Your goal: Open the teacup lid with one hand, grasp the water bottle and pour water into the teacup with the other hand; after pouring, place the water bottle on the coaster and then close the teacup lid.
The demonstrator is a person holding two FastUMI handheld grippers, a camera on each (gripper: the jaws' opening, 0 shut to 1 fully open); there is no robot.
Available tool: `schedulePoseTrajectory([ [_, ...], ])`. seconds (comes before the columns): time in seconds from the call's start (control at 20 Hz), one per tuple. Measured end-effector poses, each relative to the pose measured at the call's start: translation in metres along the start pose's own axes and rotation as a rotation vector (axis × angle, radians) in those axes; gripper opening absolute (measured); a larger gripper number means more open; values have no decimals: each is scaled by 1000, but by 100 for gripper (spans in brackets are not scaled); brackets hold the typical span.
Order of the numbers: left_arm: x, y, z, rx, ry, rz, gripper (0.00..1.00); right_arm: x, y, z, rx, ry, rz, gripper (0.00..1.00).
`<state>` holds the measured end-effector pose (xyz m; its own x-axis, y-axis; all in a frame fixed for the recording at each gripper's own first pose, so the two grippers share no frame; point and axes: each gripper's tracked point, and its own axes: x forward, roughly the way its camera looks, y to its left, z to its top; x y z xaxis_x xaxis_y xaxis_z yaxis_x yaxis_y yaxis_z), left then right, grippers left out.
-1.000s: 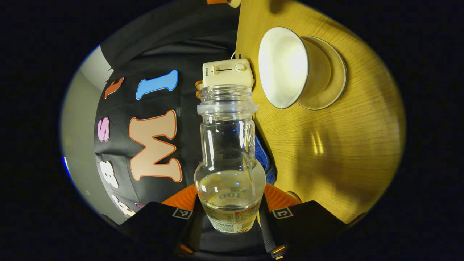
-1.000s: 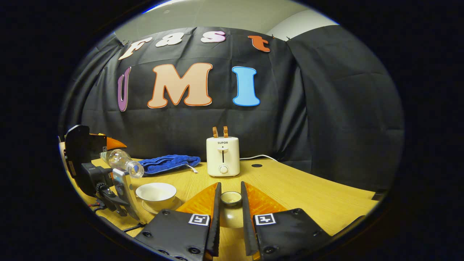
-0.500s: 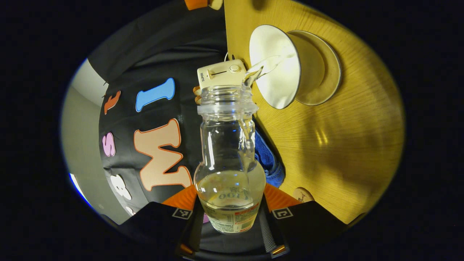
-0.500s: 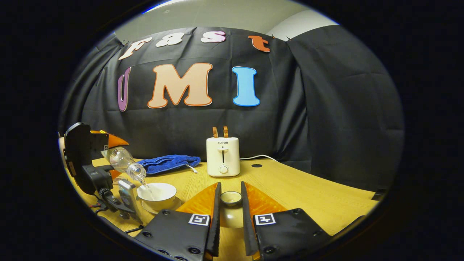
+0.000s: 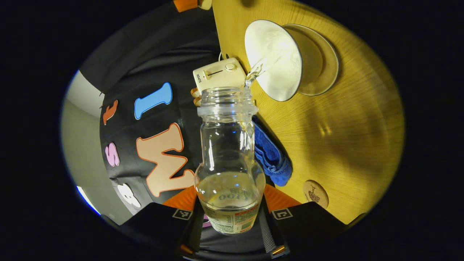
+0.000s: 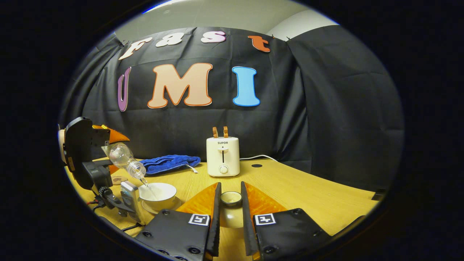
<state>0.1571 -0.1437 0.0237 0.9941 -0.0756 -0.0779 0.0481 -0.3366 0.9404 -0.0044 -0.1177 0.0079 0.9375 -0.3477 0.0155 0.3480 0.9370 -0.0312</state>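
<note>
In the left gripper view my left gripper (image 5: 230,203) is shut on the base of a clear water bottle (image 5: 227,145). The bottle is tipped over, and a thin stream of water runs from its open mouth into the white teacup (image 5: 272,59) on its saucer (image 5: 326,67). A round wooden coaster (image 5: 315,194) lies on the table nearer to me. In the right gripper view my right gripper (image 6: 230,190) is shut on the teacup lid (image 6: 231,198), held just above the table. The left gripper (image 6: 85,152), bottle (image 6: 121,158) and teacup (image 6: 157,191) appear at far left.
A cream toaster (image 6: 223,156) stands at the back of the wooden table (image 6: 308,195), with a folded blue towel (image 6: 168,162) to its left. The toaster (image 5: 219,74) and towel (image 5: 272,157) lie beyond the bottle. A cable and a small dark hole (image 6: 256,165) sit behind the toaster.
The left gripper has tipped the bottle further over the teacup and water now streams into it; a second ago none flowed. The right gripper holds the lid still.
</note>
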Motion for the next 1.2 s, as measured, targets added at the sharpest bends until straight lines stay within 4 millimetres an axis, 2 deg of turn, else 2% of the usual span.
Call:
schedulePoseTrajectory([
  [0.7,-2,45,3,159,-10,127,63,0,-1,0,0,1,0,31],
  [0.95,-3,46,4,152,-15,145,64,0,-1,-1,0,1,-1,31],
  [1.2,2,28,7,48,-21,106,64,0,-1,-1,0,1,0,31],
])
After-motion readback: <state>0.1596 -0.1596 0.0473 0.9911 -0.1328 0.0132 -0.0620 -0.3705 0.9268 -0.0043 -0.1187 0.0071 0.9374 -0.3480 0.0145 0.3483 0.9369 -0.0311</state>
